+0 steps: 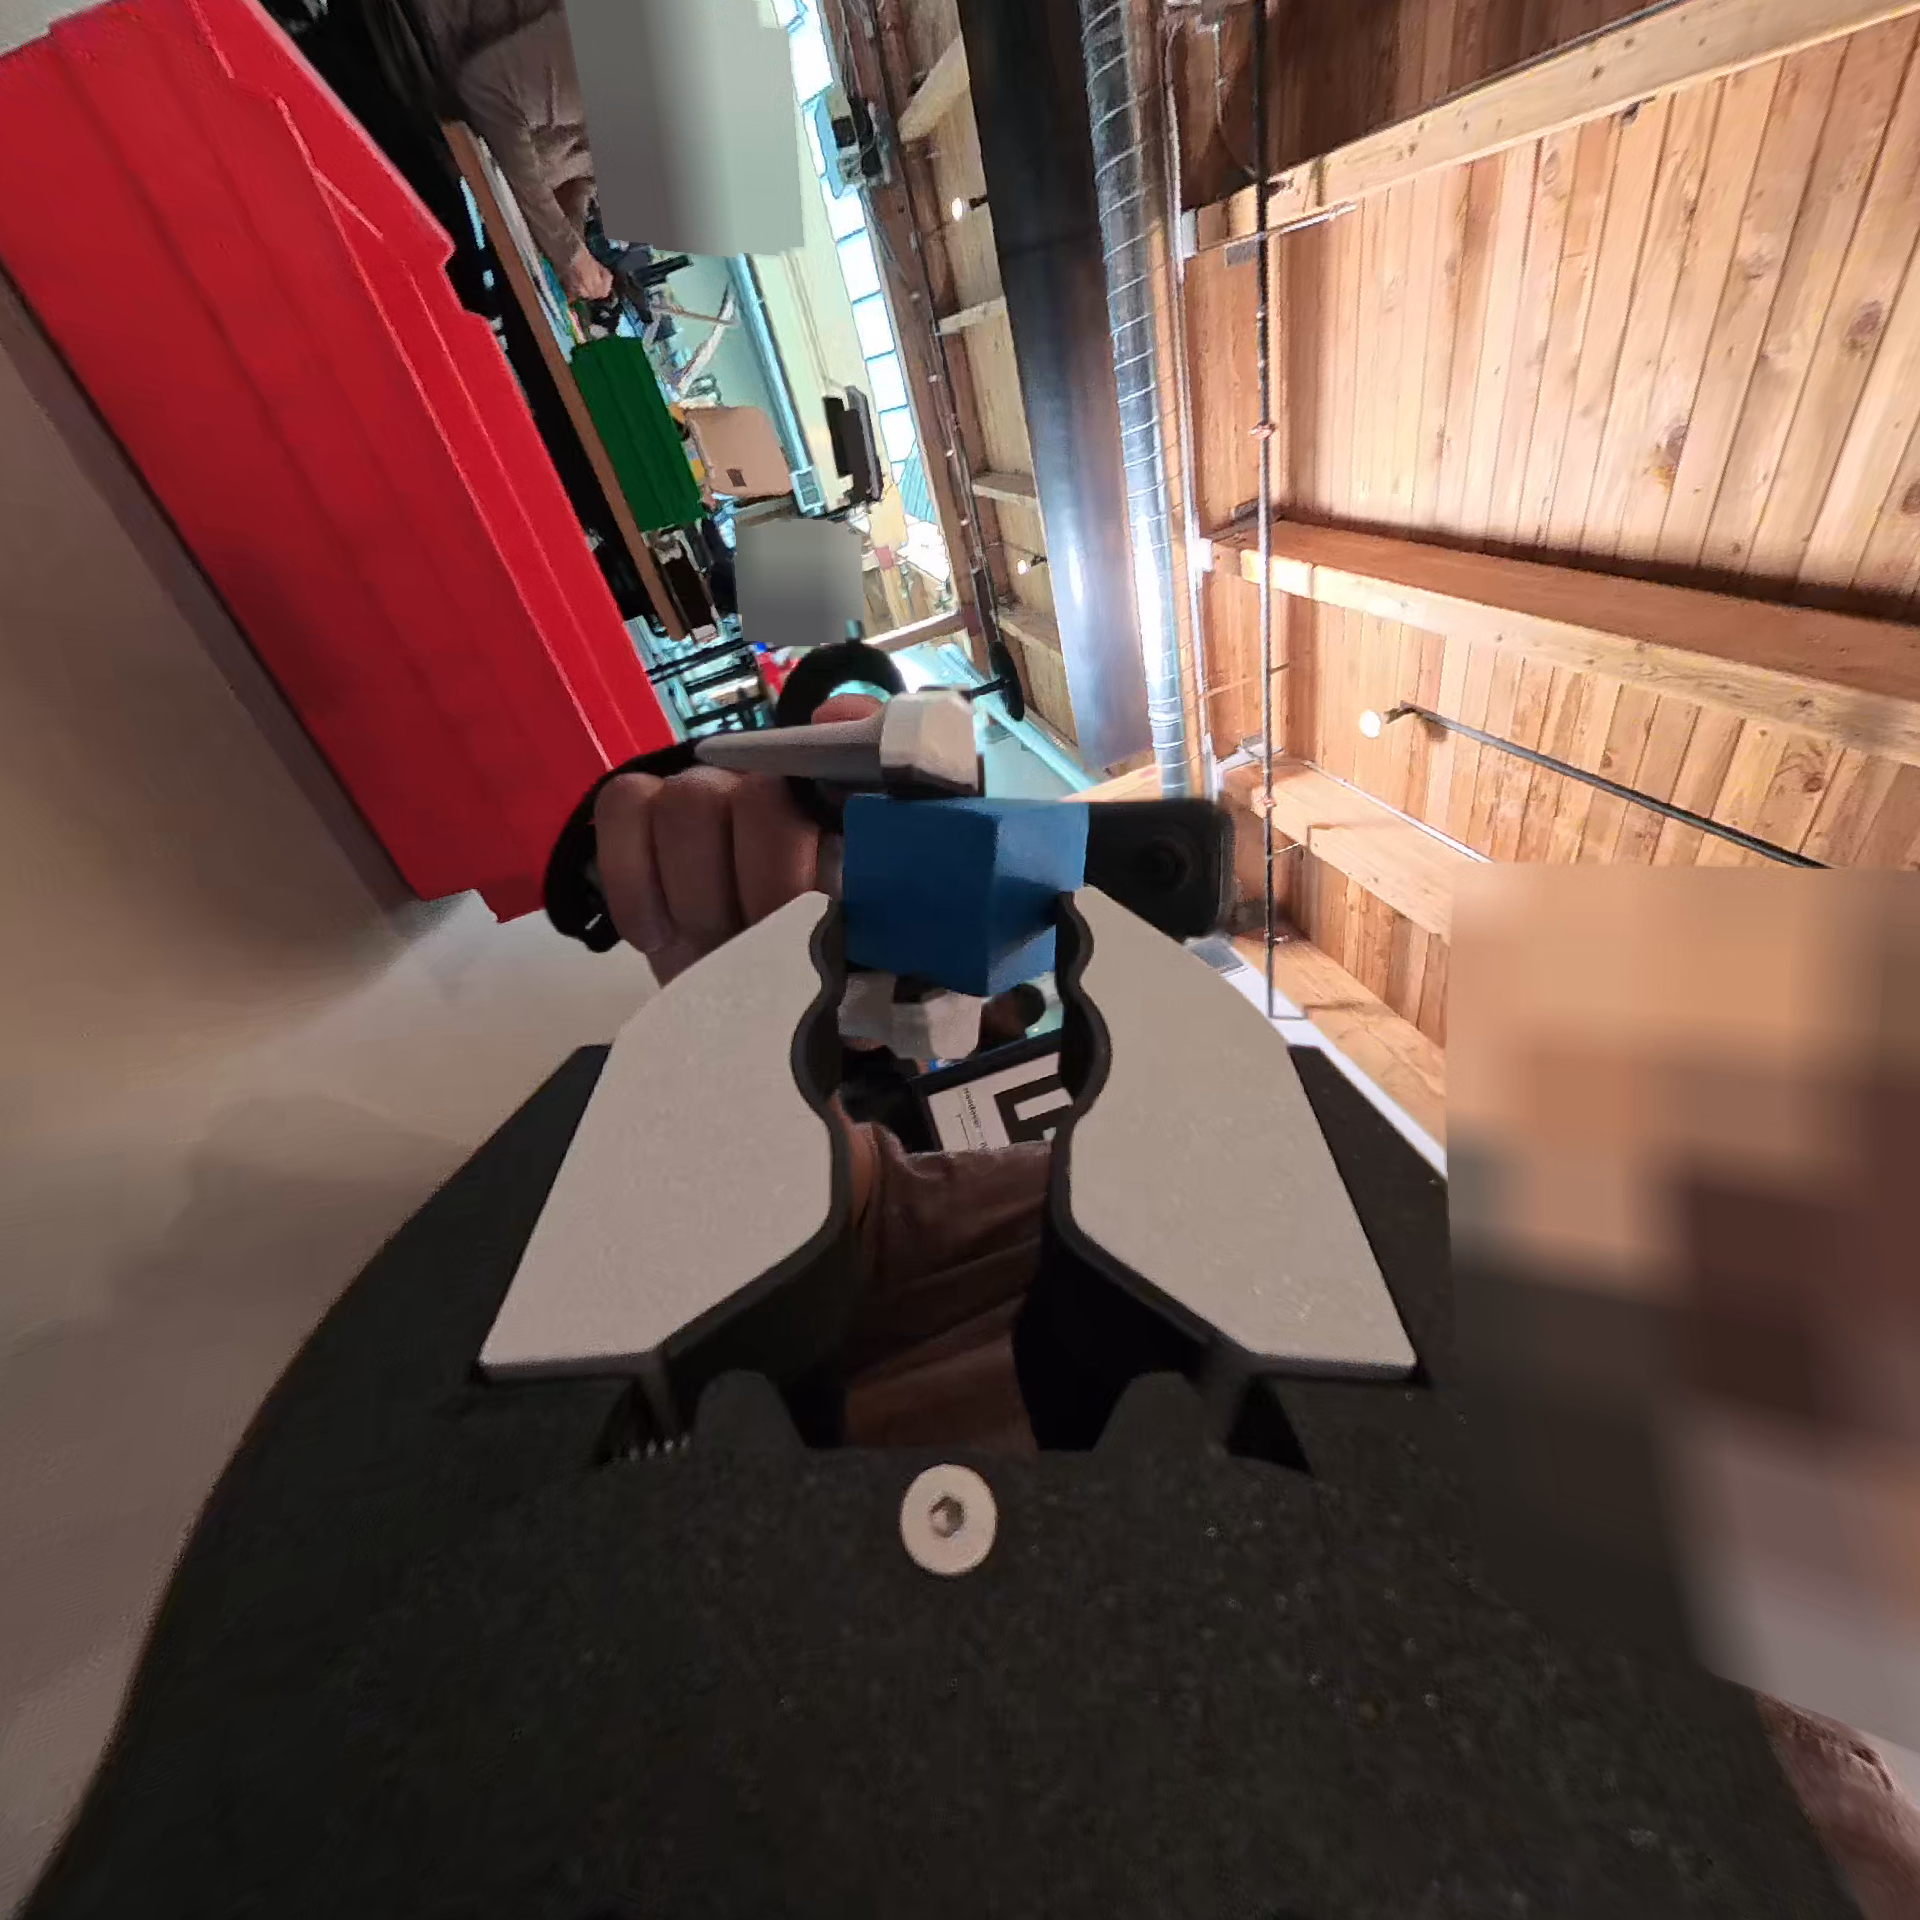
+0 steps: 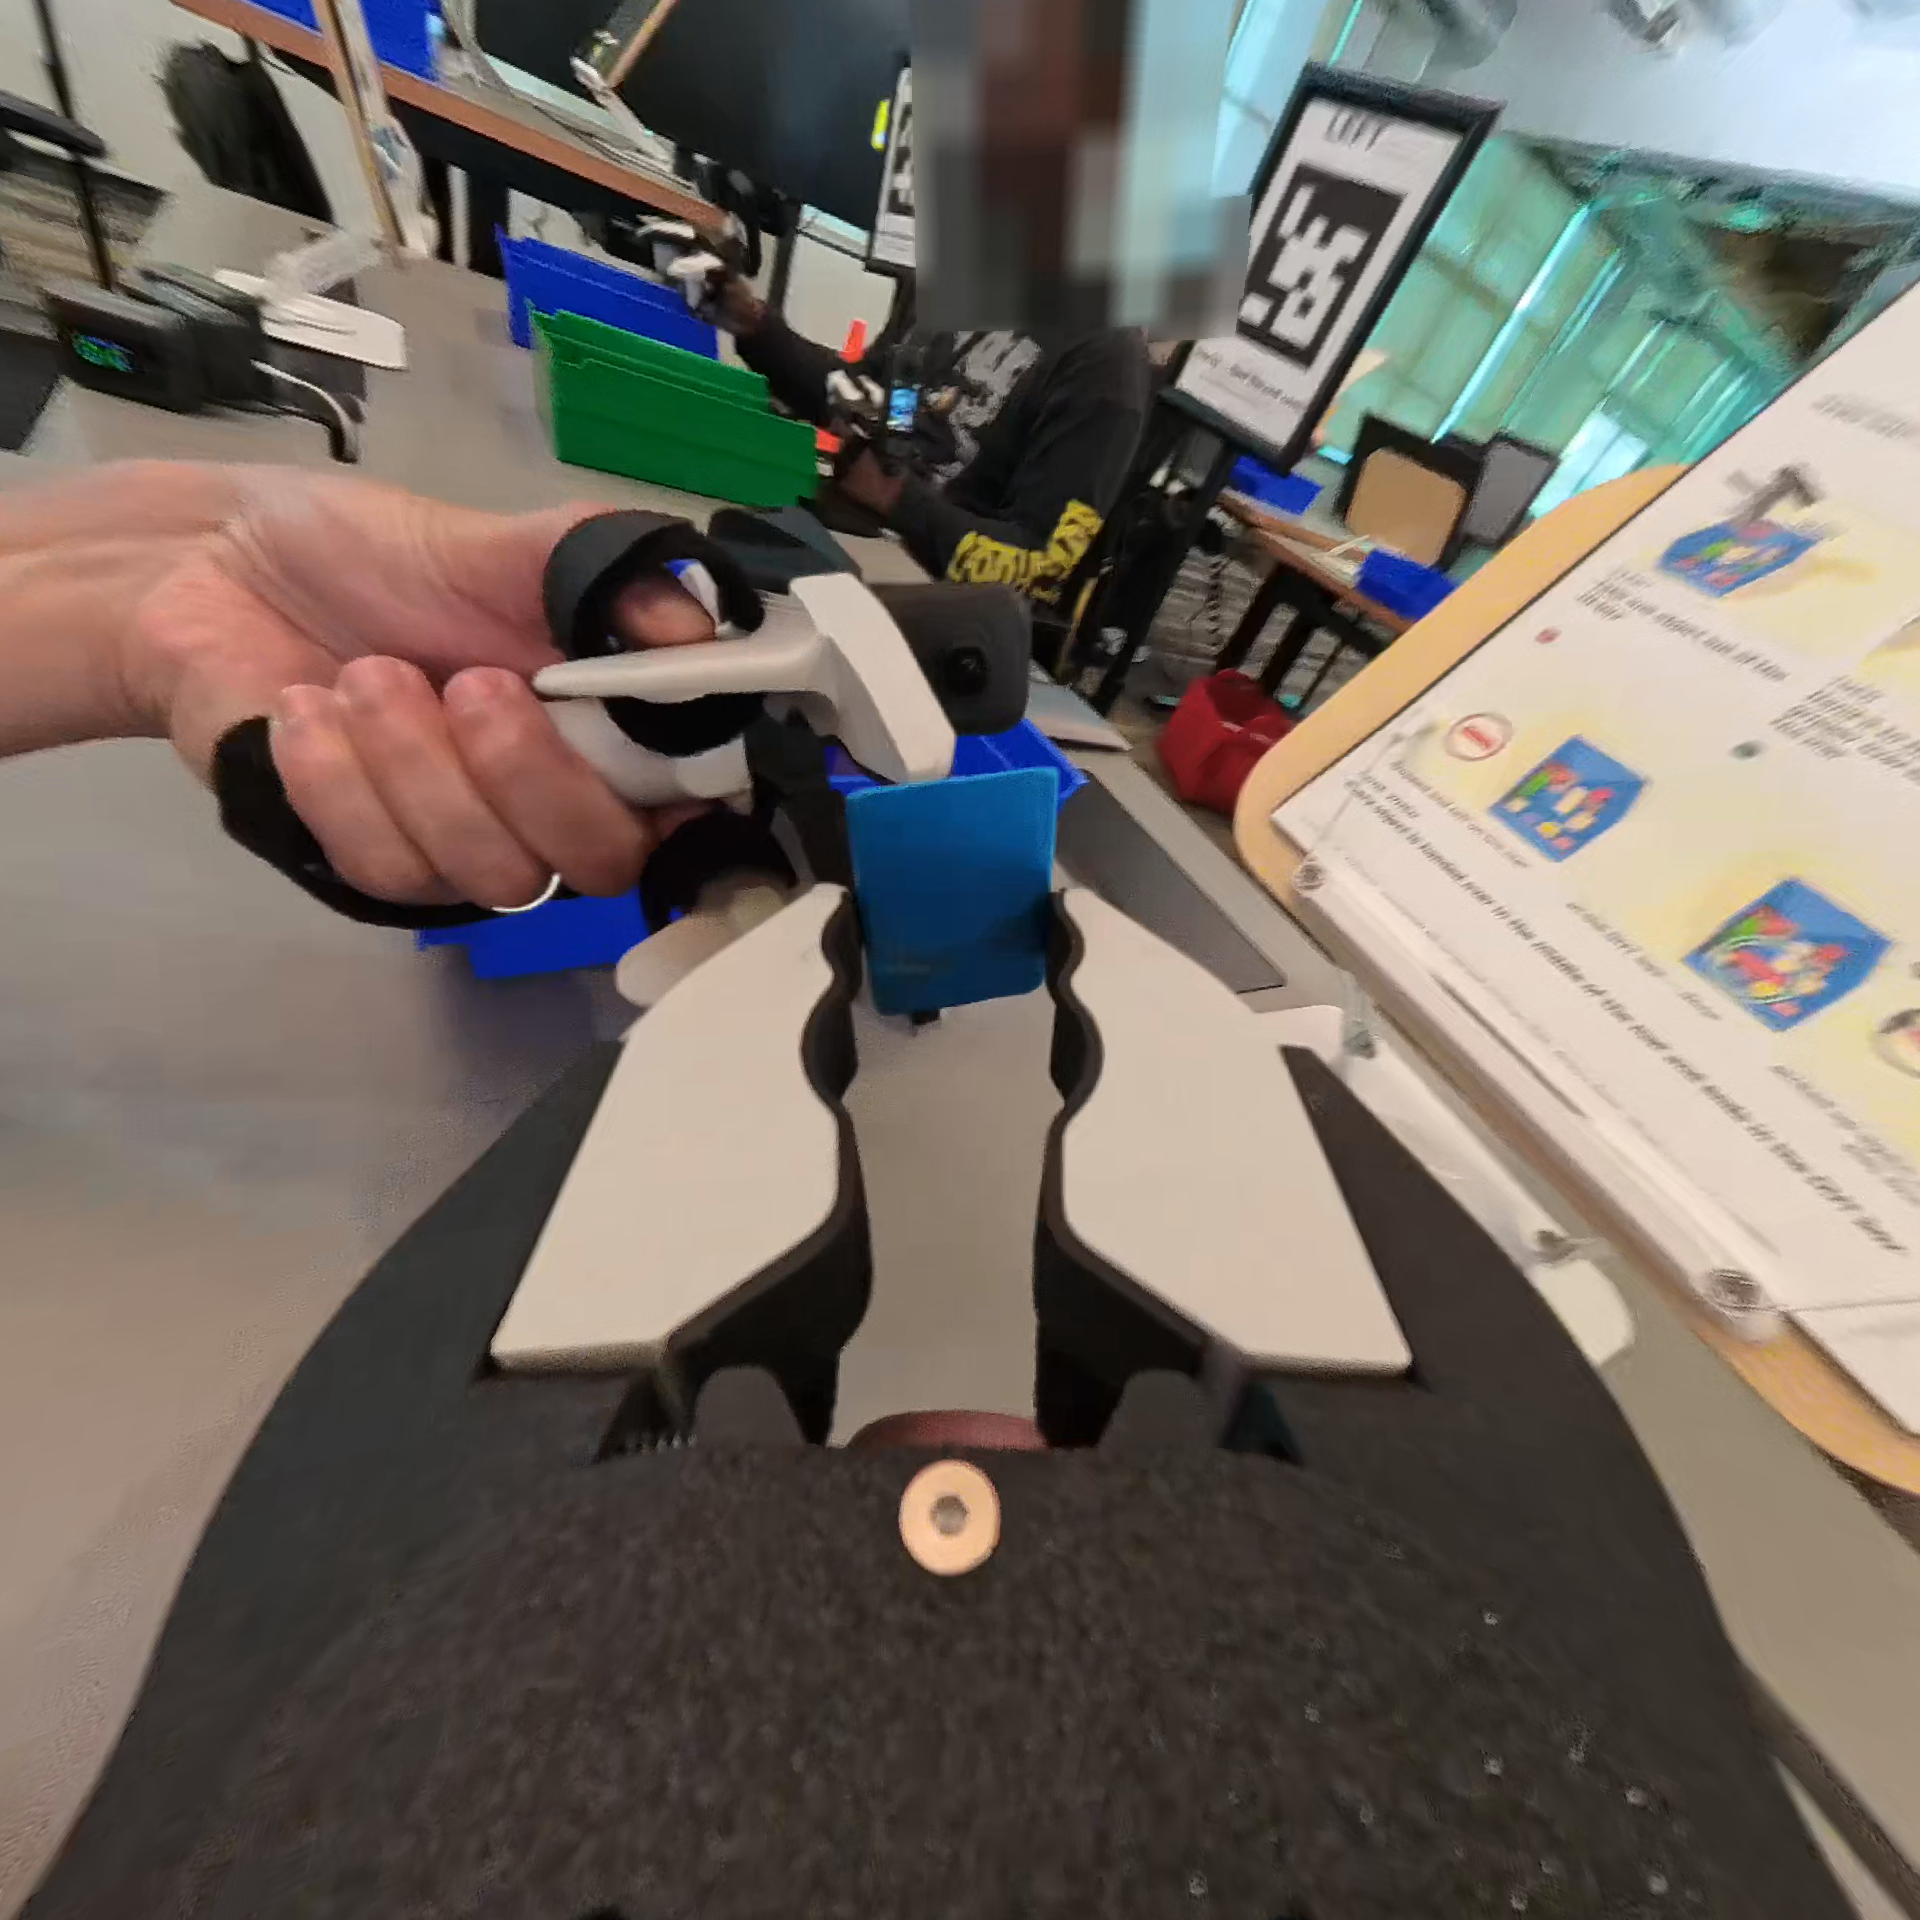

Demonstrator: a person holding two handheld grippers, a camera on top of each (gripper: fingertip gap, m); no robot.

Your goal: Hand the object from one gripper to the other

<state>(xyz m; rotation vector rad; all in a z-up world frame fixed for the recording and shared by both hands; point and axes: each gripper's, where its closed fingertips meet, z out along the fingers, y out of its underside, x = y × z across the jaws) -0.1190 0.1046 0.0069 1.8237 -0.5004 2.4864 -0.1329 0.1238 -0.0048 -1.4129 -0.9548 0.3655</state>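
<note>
A blue block sits between the fingertips of my left gripper, whose jaws close on its two sides. The right gripper's white fingers lie above and below the same block, with a hand on its handle. In the right wrist view the blue block stands upright between the tips of my right gripper, which pinch its sides. The left gripper's white finger rests over the block's top; its lower finger is partly hidden. The block is held in the air above the table.
A grey table lies below, with a blue bin behind the hand and a green bin farther back. An instruction board stands close on the right. A red bin fills the left wrist view's upper left. A seated person is behind.
</note>
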